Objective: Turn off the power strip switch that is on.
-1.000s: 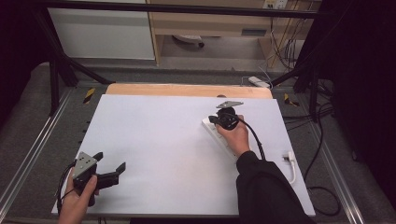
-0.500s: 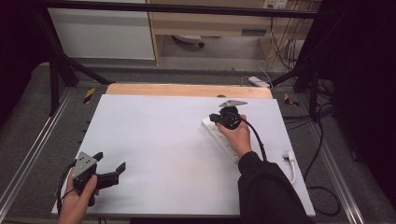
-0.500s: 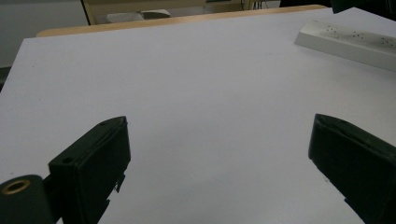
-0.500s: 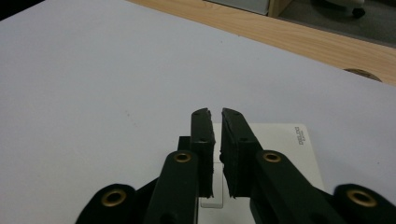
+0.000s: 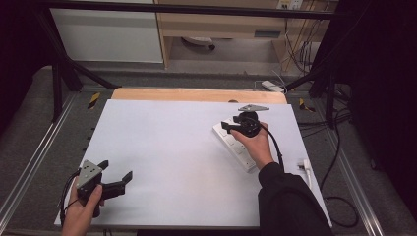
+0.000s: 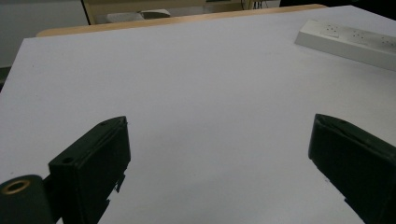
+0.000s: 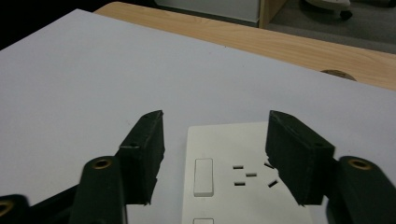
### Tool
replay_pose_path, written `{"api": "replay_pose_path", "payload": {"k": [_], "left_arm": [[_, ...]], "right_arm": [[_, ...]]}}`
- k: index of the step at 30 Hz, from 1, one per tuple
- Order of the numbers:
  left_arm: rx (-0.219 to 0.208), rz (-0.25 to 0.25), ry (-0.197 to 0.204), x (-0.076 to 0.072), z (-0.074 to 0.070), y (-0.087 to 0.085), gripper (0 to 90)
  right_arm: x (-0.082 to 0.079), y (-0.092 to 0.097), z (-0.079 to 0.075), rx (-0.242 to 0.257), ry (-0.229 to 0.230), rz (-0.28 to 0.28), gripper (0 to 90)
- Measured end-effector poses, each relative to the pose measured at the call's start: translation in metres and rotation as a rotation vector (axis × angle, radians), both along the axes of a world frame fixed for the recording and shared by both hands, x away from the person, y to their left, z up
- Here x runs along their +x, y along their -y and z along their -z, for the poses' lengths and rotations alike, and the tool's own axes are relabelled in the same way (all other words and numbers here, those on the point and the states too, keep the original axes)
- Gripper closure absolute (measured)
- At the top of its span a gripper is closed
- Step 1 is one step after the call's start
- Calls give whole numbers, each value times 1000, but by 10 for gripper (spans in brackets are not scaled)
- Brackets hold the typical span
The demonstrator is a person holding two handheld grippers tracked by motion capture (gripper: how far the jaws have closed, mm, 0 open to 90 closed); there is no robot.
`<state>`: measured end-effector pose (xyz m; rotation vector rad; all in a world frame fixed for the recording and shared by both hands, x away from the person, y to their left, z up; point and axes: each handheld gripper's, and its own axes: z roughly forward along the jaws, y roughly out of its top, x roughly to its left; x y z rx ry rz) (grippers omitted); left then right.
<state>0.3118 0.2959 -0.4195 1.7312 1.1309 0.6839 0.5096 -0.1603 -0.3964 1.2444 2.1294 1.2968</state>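
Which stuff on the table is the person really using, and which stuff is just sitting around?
Being used:
- white power strip, lying flat on the table
- right claw, open right above the strip's far end, gripping nothing

Just sitting around:
- left claw, open over bare white table top
- white cable plug at the table's right edge

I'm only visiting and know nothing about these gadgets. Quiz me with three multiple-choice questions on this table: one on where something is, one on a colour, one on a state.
1. Where does the power strip lie on the table?
A. right side
B. left front corner
C. on the floor

2. What colour is the power strip?
A. black
B. white
C. red

3. How do the right gripper jaws stand?
A. shut on the strip
B. shut on a cable
C. open above the strip's end

Answers: 1 A, the high view shows it by the right hand. 2 B, its casing is white. 3 C, the jaws have just been opening, gap visible, nothing pinched.
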Motion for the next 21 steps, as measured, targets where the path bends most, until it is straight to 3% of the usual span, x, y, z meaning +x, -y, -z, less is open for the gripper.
{"api": "replay_pose_path", "payload": {"k": [8, 14, 17, 21], "left_arm": [[-1, 0, 0, 0, 0, 0, 54], [-2, 0, 0, 0, 0, 0, 54], [-3, 2, 0, 0, 0, 0, 54], [-6, 0, 1, 0, 0, 0, 54]], "right_arm": [[-5, 6, -11, 5, 10, 37, 121], [-9, 11, -22, 18, 42, 89, 74], [-11, 11, -25, -15, 71, 111, 71], [-14, 13, -28, -20, 62, 126, 63]]}}
